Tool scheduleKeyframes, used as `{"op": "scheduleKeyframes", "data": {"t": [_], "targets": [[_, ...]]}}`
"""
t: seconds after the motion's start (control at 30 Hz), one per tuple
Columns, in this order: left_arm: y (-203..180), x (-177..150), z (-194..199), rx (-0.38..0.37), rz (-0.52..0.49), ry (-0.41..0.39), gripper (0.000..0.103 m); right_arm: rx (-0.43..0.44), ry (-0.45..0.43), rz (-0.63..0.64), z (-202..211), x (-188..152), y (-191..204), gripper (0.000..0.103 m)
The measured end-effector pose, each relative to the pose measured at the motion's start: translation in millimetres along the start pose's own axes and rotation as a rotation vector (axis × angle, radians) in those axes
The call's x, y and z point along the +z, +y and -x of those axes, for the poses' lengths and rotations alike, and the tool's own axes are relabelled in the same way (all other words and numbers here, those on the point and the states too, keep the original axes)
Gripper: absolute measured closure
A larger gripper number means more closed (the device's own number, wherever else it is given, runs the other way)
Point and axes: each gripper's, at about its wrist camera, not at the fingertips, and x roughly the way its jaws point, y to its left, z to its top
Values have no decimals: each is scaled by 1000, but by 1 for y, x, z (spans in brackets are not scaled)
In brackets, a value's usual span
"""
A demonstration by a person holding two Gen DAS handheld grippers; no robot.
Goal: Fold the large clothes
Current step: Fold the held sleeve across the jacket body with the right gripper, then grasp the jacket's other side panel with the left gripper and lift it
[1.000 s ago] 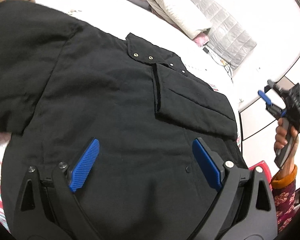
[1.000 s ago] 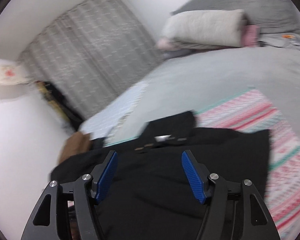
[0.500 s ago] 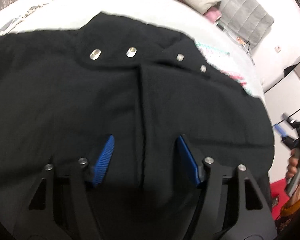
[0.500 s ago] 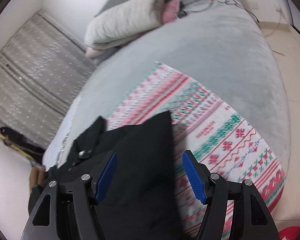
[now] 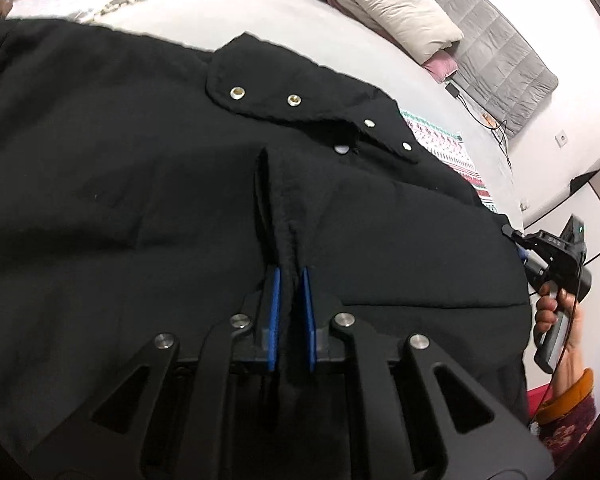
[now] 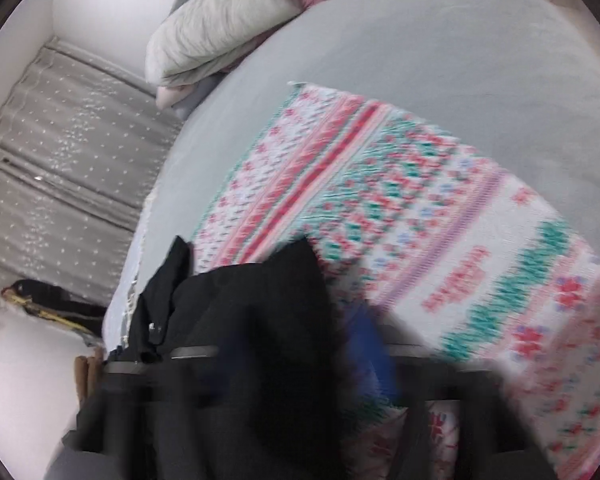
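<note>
A large black jacket with metal snaps lies spread on the bed. My left gripper is shut on a raised fold of the jacket's front edge near its middle. In the left wrist view my right gripper sits at the jacket's right edge, held by a hand. In the right wrist view the picture is blurred: the jacket's corner lies between the right gripper's blue pads, and I cannot tell whether they have closed.
The jacket lies on a patterned pink and green blanket over a grey bed. Folded pillows and quilts are at the bed's head. A curtain hangs beyond the far side.
My left gripper has closed on the jacket's front fold and lifted it into a ridge. My right gripper has moved in onto the jacket's corner.
</note>
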Motion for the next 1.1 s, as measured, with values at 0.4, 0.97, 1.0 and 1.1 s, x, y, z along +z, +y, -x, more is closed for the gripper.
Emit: {"op": "scheduleKeyframes", "data": {"t": [0.4, 0.97, 1.0, 1.1], "targets": [[-36, 16, 25, -27, -186, -130, 54, -341, -266, 240, 37, -20, 72, 58], [0, -15, 9, -144, -231, -13, 28, -409, -192, 317, 9, -97, 39, 33], [2, -21, 16, -84, -223, 4, 23, -487, -181, 274, 11, -94, 31, 26], [16, -36, 46, -76, -202, -16, 22, -470, -201, 178, 38, -99, 20, 26]]}}
